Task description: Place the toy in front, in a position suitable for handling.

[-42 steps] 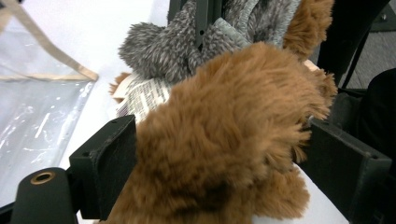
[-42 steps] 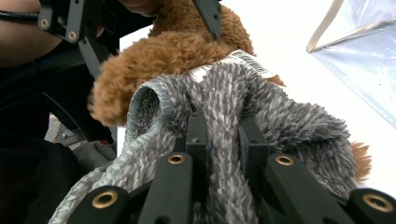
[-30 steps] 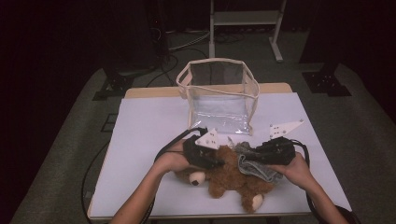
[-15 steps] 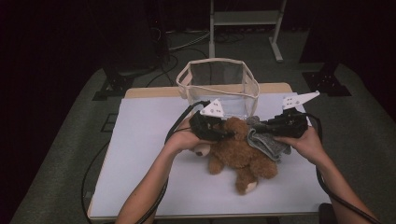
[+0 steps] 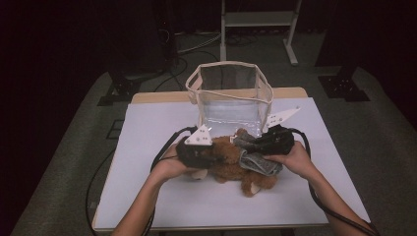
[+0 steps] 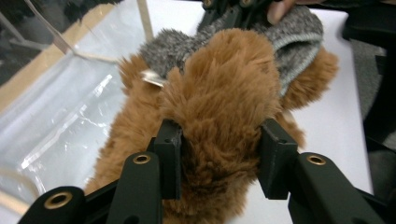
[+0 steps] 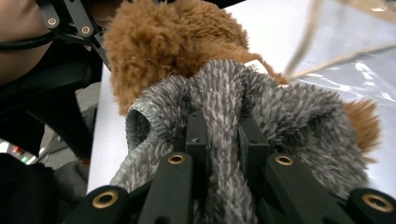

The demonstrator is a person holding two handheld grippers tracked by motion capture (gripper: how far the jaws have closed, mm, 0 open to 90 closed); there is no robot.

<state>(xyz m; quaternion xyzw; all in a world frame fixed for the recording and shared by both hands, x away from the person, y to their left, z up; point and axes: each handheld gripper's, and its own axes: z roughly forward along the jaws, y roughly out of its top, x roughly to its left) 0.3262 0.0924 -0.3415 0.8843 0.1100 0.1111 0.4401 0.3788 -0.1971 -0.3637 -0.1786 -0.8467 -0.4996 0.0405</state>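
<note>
forearms: two bare forearms come in from the near table edge, one hand on each gripper
left gripper (image 5: 209, 156): near-left of the bag, jaws pinching a thick brown furry part of the teddy bear (image 5: 231, 164); in the left gripper view the fur bulges between both pads (image 6: 169, 156)
right gripper (image 5: 255, 146): near-right of the bag, jaws pressed tight on a fold of the grey knit garment (image 5: 258, 162); in the right gripper view the fold (image 7: 224, 116) stands squeezed up between the two pads
teddy bear: brown plush, held between the two grippers, just in front of the bag's near wall; one pale-soled foot (image 5: 253, 188) sticks out toward the person, away from the bag; whether the body rests on the sheet or is lifted, cannot tell
grey knit garment: on the bear, on its side toward the right gripper; ribbed opening (image 7: 140, 126) gapes in the right gripper view
white sheet (image 5: 147, 196): covers the tabletop under the bag and the bear
clear bag (image 5: 228, 96): transparent, cream trim, upright and open at top, at the far middle of the sheet
cables: black, loop from each gripper back off the near side, away from the bag
table edge (image 5: 157, 97): wood strip left of the bag, past the sheet
metal stand (image 5: 255, 22): on the dark floor, well beyond the bag
</note>
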